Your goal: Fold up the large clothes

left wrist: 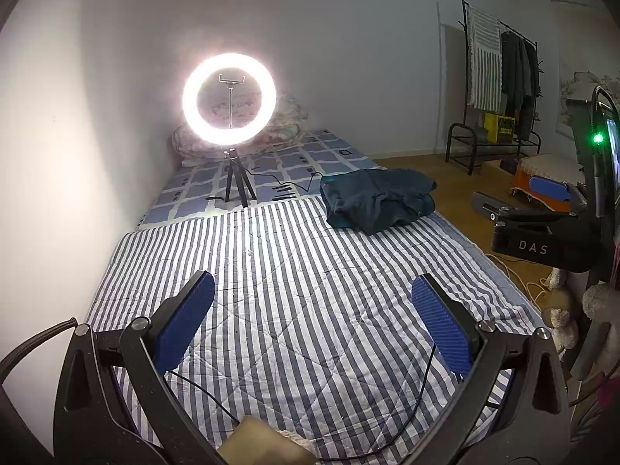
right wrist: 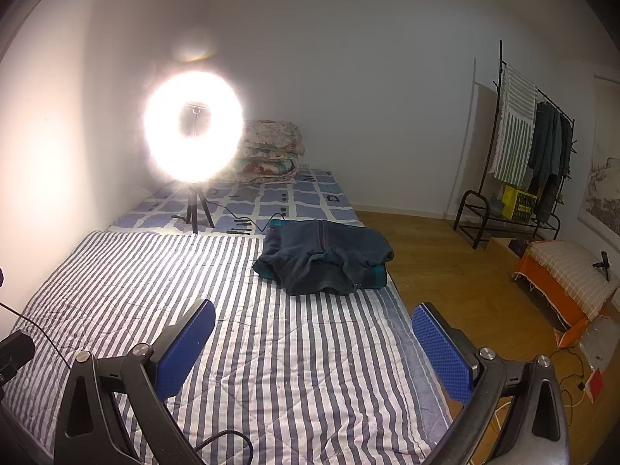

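Above the striped quilt (left wrist: 294, 271), both grippers' fingers (left wrist: 186, 317) spread, dark garment (right wrist: 323, 255) apart.

Left tool (left wrist: 312, 323): two black, speckled linkage arms with triangular cut-outs, silver pivot screws and blue textured pads (left wrist: 185, 321). A black sheathed cable exits at its left. Right tool (right wrist: 313, 345): identical black arms, silver screws and blue dimpled pads (right wrist: 441, 352). Its housing bears white "DAS" lettering (left wrist: 533, 247) and a green indicator light (left wrist: 598, 138).
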A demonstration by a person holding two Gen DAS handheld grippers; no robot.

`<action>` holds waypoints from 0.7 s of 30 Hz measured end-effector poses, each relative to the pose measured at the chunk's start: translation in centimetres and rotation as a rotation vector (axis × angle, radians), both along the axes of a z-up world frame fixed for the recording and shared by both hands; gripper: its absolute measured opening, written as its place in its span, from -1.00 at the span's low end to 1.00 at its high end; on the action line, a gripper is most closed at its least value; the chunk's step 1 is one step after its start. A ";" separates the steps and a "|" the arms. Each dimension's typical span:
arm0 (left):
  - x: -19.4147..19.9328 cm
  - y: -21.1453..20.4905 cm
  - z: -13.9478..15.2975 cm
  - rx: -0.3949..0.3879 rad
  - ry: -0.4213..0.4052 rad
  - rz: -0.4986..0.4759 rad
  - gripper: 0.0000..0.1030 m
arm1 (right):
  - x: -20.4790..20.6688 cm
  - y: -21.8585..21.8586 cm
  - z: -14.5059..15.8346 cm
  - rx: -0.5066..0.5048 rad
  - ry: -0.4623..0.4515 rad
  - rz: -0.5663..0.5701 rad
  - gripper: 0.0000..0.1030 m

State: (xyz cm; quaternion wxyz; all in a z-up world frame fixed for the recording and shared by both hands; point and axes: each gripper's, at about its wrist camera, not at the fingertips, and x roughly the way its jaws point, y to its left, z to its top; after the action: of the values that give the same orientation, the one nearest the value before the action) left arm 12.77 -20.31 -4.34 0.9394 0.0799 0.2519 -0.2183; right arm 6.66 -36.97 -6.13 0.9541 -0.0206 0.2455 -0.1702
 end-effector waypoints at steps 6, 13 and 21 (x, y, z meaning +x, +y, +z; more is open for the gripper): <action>-0.1 -0.1 0.1 0.002 -0.004 -0.001 1.00 | 0.0 0.0 0.0 0.000 0.002 0.001 0.99; -0.2 -0.1 0.3 0.002 -0.001 -0.004 1.00 | 0.0 0.0 0.0 -0.001 0.002 0.004 0.99; -0.4 0.0 0.6 0.016 -0.015 0.010 1.00 | 0.0 -0.2 -0.1 -0.018 0.006 0.008 0.99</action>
State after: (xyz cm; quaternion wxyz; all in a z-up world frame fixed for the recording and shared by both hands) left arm 12.38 -20.33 -3.74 0.9417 0.0880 0.2470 -0.2110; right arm 6.65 -37.16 -6.23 0.9539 -0.0305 0.2465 -0.1684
